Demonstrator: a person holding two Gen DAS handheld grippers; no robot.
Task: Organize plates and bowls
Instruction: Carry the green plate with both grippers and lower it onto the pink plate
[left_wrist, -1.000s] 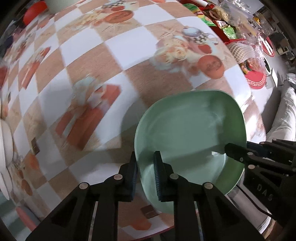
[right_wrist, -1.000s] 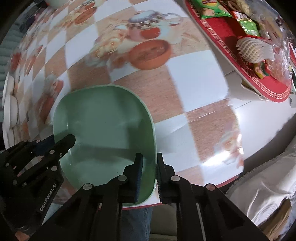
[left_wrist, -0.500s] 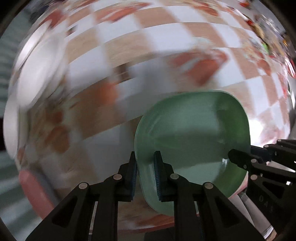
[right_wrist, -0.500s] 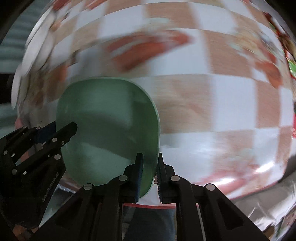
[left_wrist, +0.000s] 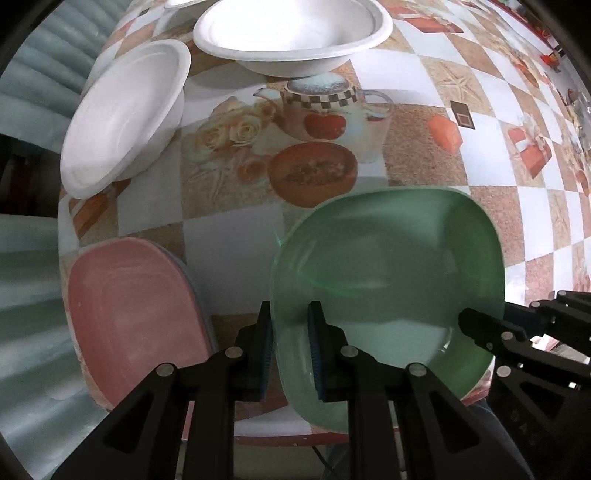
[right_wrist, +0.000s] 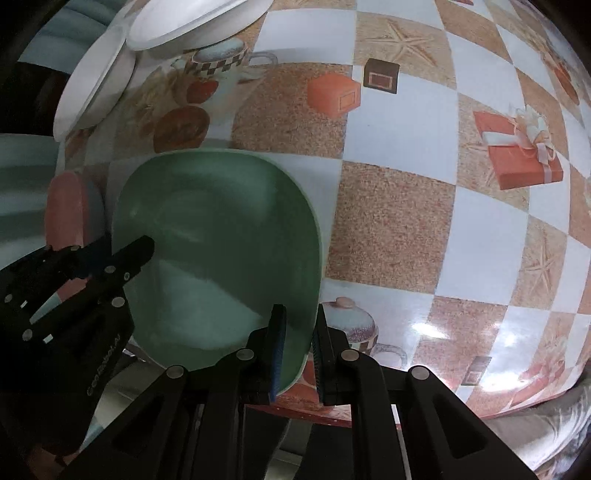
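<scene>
Green square plate (left_wrist: 391, 266) held above the checkered tablecloth (left_wrist: 417, 155), left gripper (left_wrist: 290, 343) clamped on its left rim, right gripper (right_wrist: 297, 343) clamped on its right rim, pink plate (left_wrist: 129, 317) stacked just left, white bowls (left_wrist: 125, 114) beyond

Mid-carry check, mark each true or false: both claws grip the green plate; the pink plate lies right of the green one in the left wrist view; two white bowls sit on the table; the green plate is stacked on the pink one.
1. Both claws grip the green plate. True: left claw and right claw each pinch its rim.
2. The pink plate lies right of it. False: it lies left.
3. At least two white bowls, and, sit on the table. True.
4. The green plate is stacked on the pink one. False: they are apart.
</scene>
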